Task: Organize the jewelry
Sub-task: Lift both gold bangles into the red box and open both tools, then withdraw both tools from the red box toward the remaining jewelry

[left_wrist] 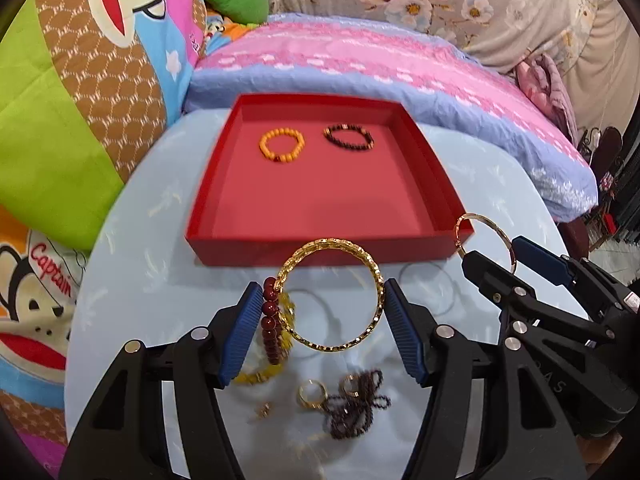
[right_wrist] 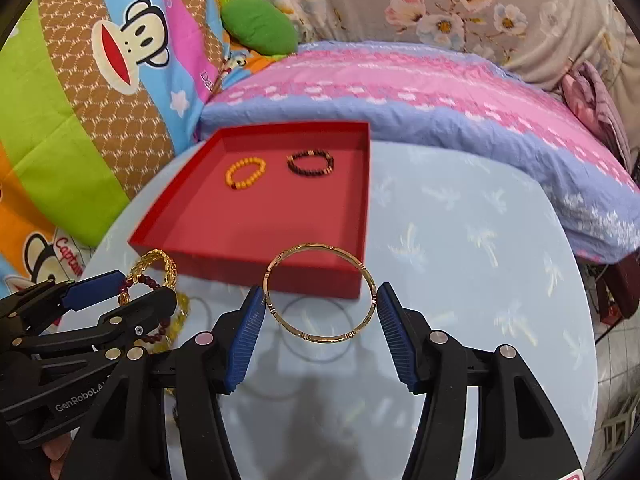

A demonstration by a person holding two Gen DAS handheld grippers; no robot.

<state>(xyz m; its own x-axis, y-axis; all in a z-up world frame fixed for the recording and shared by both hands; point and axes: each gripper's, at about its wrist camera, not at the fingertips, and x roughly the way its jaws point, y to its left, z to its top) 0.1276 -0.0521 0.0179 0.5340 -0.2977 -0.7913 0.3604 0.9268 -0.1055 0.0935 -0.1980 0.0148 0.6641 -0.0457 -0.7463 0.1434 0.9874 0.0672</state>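
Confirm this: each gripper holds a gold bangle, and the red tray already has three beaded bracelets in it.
Wrong on the count. The red tray holds two beaded bracelets, not three: an orange one and a dark one, as the left wrist view shows. The rest stands: the left gripper and right gripper each hold a gold bangle.

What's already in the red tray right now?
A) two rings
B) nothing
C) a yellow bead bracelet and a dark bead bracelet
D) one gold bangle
C: the yellow bead bracelet and the dark bead bracelet lie side by side, apart, on the floor of the red tray; each gripper holds a gold bangle short of the tray's near wall.
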